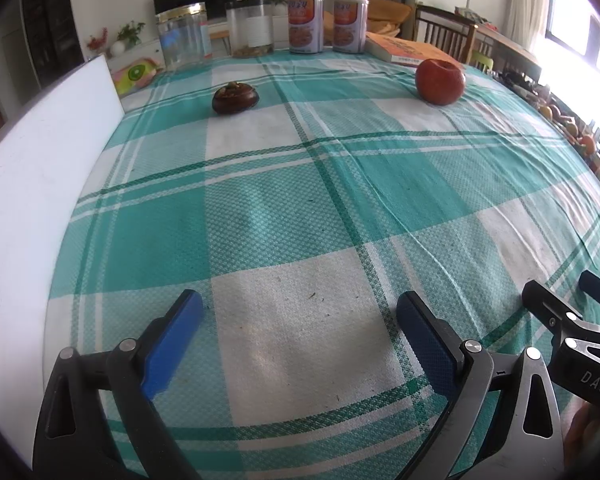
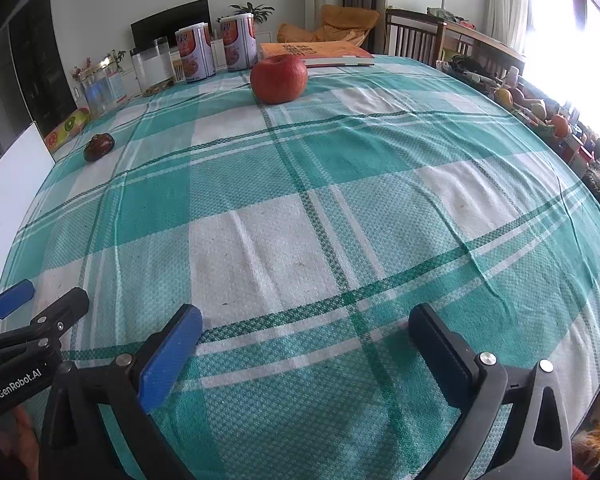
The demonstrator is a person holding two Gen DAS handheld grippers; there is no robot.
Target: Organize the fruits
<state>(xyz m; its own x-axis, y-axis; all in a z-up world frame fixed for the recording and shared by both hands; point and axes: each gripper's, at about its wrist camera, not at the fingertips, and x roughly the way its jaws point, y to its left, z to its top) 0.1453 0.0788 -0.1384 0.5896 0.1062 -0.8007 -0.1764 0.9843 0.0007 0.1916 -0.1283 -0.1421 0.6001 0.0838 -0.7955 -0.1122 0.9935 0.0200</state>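
A red apple [image 1: 440,81] sits far right on the green plaid tablecloth [image 1: 300,208]; it also shows in the right wrist view [image 2: 279,78], far centre. A dark purple mangosteen [image 1: 235,97] lies far left; in the right wrist view it [image 2: 99,147] is at the far left. My left gripper [image 1: 300,312] is open and empty, low over the near cloth. My right gripper [image 2: 306,328] is open and empty, also near the front edge. Each gripper shows at the edge of the other's view: the right one [image 1: 560,300] and the left one [image 2: 40,300].
A white board [image 1: 32,200] stands along the left edge. Two clear jars [image 1: 184,36], two printed cans [image 1: 306,24] and an orange book [image 1: 408,50] line the far edge. Chairs and a cluttered shelf with fruit [image 2: 540,116] are to the right.
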